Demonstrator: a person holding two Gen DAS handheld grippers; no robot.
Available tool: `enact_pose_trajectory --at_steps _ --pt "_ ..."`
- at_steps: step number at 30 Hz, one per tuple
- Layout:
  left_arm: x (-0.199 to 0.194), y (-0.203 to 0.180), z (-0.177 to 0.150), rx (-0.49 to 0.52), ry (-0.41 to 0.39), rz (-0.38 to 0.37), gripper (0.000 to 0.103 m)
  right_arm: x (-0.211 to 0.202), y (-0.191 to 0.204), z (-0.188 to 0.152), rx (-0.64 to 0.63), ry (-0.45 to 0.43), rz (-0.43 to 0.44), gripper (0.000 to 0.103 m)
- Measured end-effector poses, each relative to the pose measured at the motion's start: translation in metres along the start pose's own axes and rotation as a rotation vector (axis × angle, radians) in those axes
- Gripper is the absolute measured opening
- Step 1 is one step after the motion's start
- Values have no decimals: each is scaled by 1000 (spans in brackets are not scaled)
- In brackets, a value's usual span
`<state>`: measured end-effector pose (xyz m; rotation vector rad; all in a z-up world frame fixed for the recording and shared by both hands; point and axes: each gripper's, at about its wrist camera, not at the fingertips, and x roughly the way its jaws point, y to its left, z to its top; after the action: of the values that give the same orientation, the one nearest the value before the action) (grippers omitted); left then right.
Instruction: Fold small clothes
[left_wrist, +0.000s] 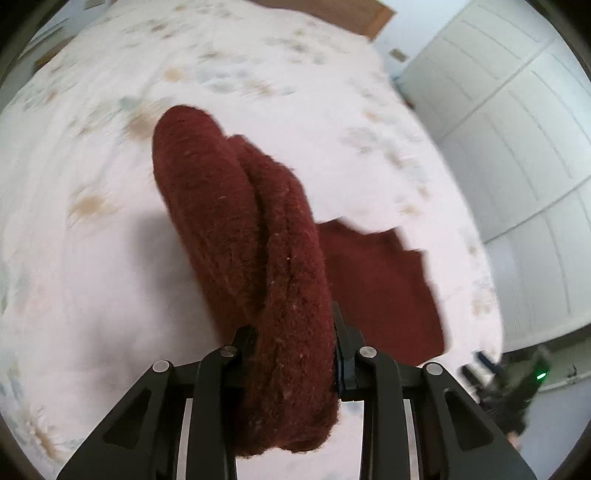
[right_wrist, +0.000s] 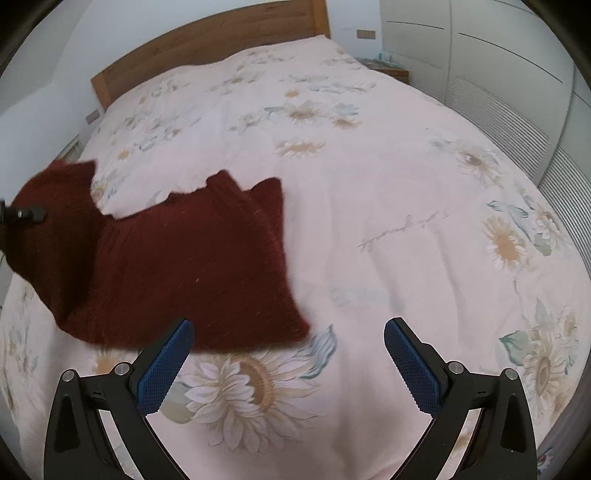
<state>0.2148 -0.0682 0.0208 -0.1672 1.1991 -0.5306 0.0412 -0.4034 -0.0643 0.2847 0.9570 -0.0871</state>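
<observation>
**Left tongs lifted one end of the maroon knit**

The left tongs (left_wrist: 295, 339) were clamped on a thick bunched end of the maroon knitted garment (left_wrist: 236, 221), raising it off the bed (left_wrist: 92, 258), likely to carry it over as a fold. The rest lay flat on the floral bedspread. The right tongs (right_wrist: 288, 332) stood wide apart and held nothing, hovering just beside the garment's near edge, apparently ready to pin it.

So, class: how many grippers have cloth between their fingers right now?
1. The left gripper is shut on a bunched edge of the dark red garment. The right gripper is open over the bedspread, holding nothing.
</observation>
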Motion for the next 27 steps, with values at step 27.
enact_pose_trajectory --at_steps 27 --pt "187 -178 -52 320 205 266 38 10 -54 -18 87 80 -44 103"
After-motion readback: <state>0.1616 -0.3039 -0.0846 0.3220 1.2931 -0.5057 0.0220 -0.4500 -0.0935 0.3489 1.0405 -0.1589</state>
